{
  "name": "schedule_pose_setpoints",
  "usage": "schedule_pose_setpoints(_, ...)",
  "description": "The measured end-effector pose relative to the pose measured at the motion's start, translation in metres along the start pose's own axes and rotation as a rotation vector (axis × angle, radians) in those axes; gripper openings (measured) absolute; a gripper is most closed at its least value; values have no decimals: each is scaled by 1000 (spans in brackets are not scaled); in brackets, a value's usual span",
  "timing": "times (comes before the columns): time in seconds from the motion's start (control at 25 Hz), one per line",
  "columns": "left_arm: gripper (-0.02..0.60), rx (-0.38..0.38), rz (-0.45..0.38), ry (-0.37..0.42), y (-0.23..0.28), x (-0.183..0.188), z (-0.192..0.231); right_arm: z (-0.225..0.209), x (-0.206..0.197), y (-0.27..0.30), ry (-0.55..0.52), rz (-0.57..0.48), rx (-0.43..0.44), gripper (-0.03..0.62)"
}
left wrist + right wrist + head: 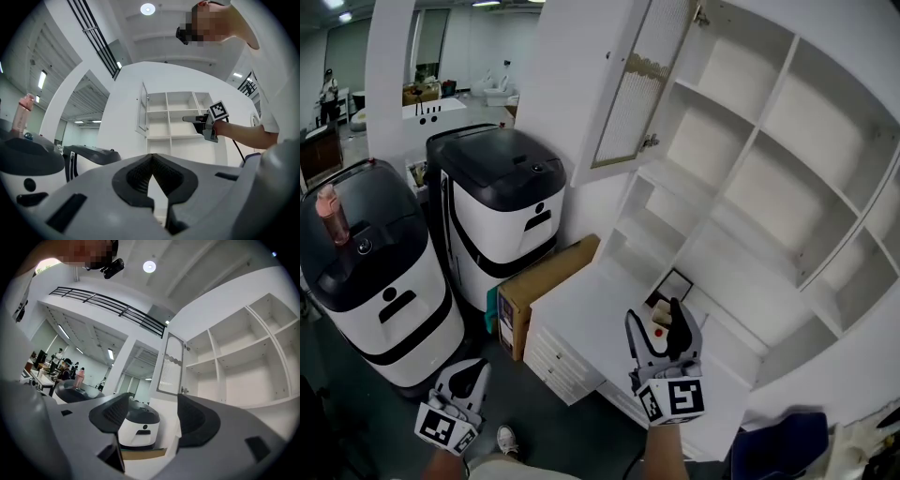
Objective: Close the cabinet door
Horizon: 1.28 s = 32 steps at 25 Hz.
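Pale grey left tool [467, 377] and right tool [654, 323]; black ribbed pads [110, 413]; black-and-white marker cubes [677, 398]; white sleeve [265, 93]; white shoe [503, 438].

- cabinet door [630, 89]: top cut off, 12 o'clock.
- cabinet [727, 70]: runs out of frame, 3 o'clock.
- person [328, 94], 10 o'clock: too small for detail.

Door [630, 89] at the cabinet's [757, 141] left edge, cardboard box [546, 286] just left of the cabinet, near machine [502, 211] farther left, far machine [370, 272] leftmost, bottle [333, 216] on it.
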<state>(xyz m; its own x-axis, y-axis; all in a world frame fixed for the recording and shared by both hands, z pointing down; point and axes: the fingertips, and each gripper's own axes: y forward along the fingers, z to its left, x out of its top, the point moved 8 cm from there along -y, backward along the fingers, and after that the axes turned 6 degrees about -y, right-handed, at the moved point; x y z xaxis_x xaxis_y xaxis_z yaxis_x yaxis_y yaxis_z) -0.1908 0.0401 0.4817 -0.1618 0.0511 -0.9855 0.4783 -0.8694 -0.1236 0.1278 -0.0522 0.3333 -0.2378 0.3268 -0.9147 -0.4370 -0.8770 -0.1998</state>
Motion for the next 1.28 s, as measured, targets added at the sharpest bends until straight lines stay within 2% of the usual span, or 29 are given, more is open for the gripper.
schedule_pose_setpoints(0.2, 3, -55, -25, -14, 57, 7, 64, -1, 4, 83, -30, 6, -44, 298)
schedule_pose_setpoints(0.44, 3, -81, -41, -45, 92, 3, 87, -3, 5, 157, -25, -6, -55, 298)
schedule_pose_setpoints(0.64, 3, 5, -46, -53, 93, 0, 96, -2, 4, 211, 30, -56, 14, 299)
schedule_pose_setpoints(0.8, 3, 73, -48, -30, 86, 8, 94, -2, 4, 249, 25, -66, 42, 302)
schedule_pose_setpoints(1.0, 3, 155, -71, -29, 78, 9, 104, 0, 12, 307, -7, -75, 12, 314)
schedule_pose_setpoints(1.28, 3, 236, -73, -38, 59, 5, 115, 5, 27, 364, -113, -79, -104, 337)
